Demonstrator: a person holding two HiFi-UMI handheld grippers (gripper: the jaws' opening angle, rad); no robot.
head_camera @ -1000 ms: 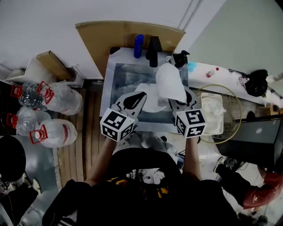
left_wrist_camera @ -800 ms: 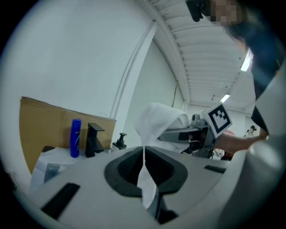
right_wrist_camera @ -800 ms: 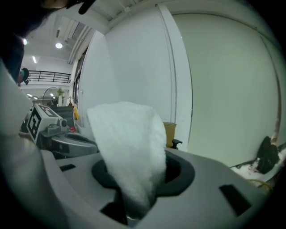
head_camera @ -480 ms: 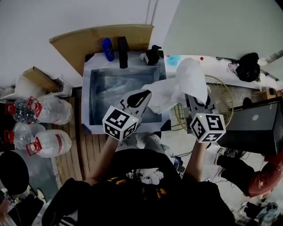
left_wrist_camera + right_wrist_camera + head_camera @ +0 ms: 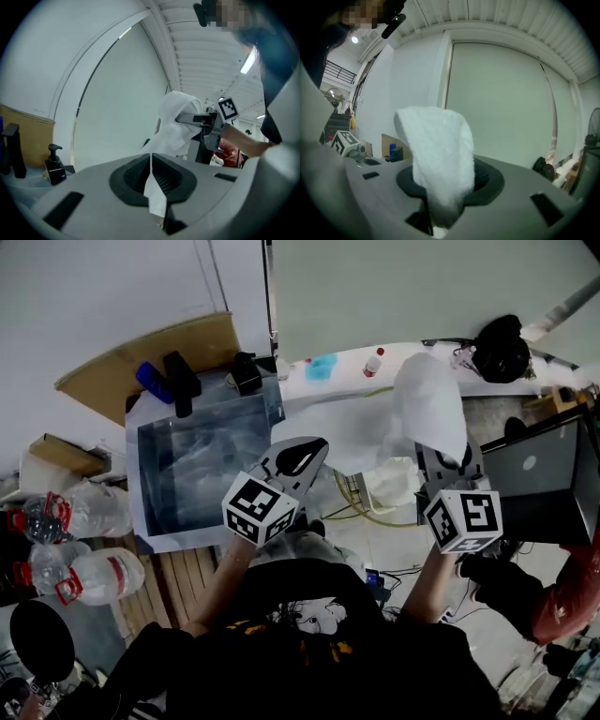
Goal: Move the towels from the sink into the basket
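A white towel (image 5: 361, 435) hangs stretched between both grippers, to the right of the sink (image 5: 155, 521). My left gripper (image 5: 314, 448) is shut on one thin edge of it, seen pinched between the jaws (image 5: 154, 187). My right gripper (image 5: 441, 460) is shut on the other end, where the towel (image 5: 438, 154) bulges up and folds over the jaws. Below the span sits the wire basket (image 5: 361, 507) with another white towel (image 5: 394, 479) in it. The sink basin shows only grey, wet metal.
A blue bottle (image 5: 153, 382), a black tap (image 5: 180, 381) and a black pump bottle (image 5: 246, 373) stand at the sink's back. Water jugs (image 5: 89, 512) lie on the left. On the right are a laptop (image 5: 544, 484) and a black bag (image 5: 500, 348).
Both grippers have carried the towel from over the sink to the right, and it now hangs above the basket. The head view has swung right with them.
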